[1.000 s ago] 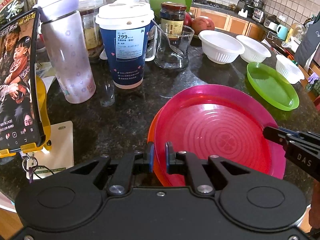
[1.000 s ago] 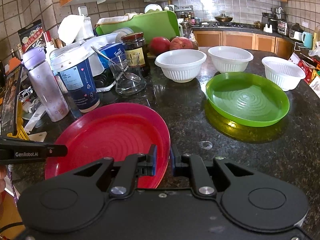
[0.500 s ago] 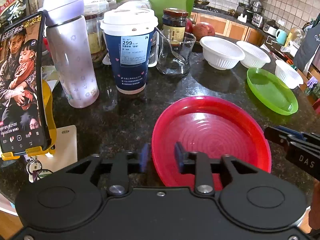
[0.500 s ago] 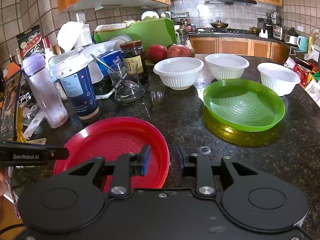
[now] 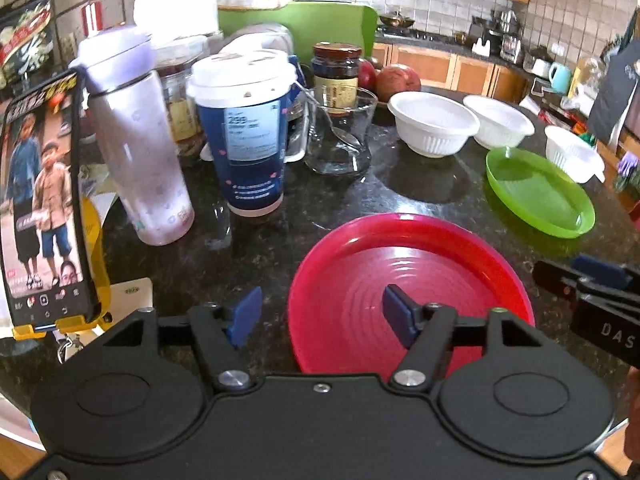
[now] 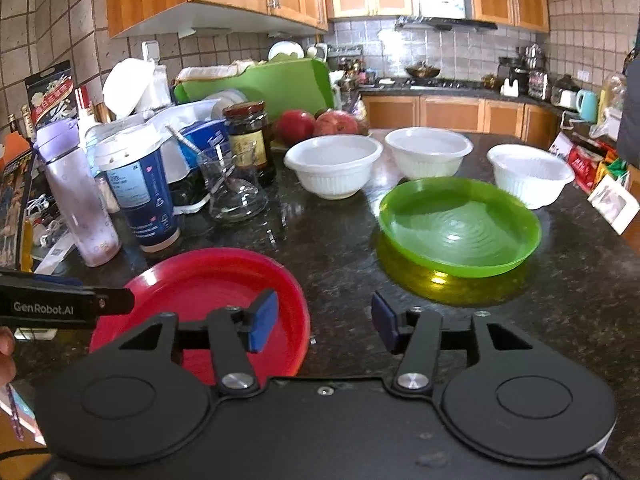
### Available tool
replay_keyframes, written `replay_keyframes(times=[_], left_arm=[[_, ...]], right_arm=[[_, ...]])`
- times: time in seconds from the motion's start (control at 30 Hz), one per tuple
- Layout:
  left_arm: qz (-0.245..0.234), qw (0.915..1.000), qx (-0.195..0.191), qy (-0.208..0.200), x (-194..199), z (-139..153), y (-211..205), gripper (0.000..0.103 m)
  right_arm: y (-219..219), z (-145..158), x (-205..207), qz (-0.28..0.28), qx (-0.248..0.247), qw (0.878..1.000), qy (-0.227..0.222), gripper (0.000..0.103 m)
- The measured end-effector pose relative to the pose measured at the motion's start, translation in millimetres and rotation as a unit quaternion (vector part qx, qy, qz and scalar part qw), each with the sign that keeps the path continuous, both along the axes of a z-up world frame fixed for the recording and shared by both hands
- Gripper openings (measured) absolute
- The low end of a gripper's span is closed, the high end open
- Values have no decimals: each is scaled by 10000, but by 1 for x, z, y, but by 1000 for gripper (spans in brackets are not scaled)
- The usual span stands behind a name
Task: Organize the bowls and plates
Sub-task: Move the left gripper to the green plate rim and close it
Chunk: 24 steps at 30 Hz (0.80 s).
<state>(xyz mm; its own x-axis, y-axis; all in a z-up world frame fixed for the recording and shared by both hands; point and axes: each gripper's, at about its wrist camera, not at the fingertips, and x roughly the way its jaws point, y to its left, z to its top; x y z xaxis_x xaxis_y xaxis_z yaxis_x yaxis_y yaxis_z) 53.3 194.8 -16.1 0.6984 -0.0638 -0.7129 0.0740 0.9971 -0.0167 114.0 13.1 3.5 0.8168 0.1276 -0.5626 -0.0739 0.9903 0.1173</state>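
Observation:
A red plate point(image 5: 408, 280) lies flat on the dark counter, also in the right wrist view point(image 6: 208, 292). My left gripper point(image 5: 320, 316) is open and empty above its left rim. My right gripper point(image 6: 324, 320) is open and empty above its right rim. A green plate point(image 6: 460, 224) lies to the right, also in the left wrist view point(image 5: 536, 192). Three white bowls stand behind it: left point(image 6: 332, 166), middle point(image 6: 428, 152), right point(image 6: 528, 176).
At the left stand a blue paper cup point(image 6: 136, 188), a lilac bottle point(image 6: 80, 200), a glass with a spoon point(image 6: 236, 188), a dark jar point(image 6: 248, 136) and a phone on a yellow stand point(image 5: 44, 208). Apples point(image 6: 316, 124) lie behind.
Both grippers opened, let go of the red plate's rims and drew back. The plate now lies flat on the counter.

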Motion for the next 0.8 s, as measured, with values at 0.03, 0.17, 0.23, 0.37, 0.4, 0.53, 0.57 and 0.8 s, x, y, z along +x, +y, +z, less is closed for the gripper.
replay_keyframes(times=[0.03,0.17,0.23,0.37,0.4,0.53,0.57,0.8], left_arm=[[4,10000,87,-46,0,1,-5,75],[-180,9994,167,-248,-1,6,-26,75],[-320,9991,72,-259,1,8,-35,75],[-343,9990,-99,-252,8,13,-56,75],[-322,9991,-116,-250,11,14,-61,75],[-255,9991,-260,-231,24,17,-84,75],[-236,9991,-294,-217,27,18,-90,75],[-215,9990,-361,143,64,23,-136,73]], right_arm=[[-3,0,-1,-49,-15,10000,-27,65],[-24,1,-2,-266,-10,9996,-120,69],[-37,2,-1,-388,3,9991,-187,71],[-69,4,6,-612,10,9979,-188,74],[-80,4,8,-646,31,9978,-173,74],[-117,5,17,-778,163,9967,-173,74],[-127,5,20,-783,196,9966,-169,74],[-181,7,48,-563,284,9979,-163,74]])
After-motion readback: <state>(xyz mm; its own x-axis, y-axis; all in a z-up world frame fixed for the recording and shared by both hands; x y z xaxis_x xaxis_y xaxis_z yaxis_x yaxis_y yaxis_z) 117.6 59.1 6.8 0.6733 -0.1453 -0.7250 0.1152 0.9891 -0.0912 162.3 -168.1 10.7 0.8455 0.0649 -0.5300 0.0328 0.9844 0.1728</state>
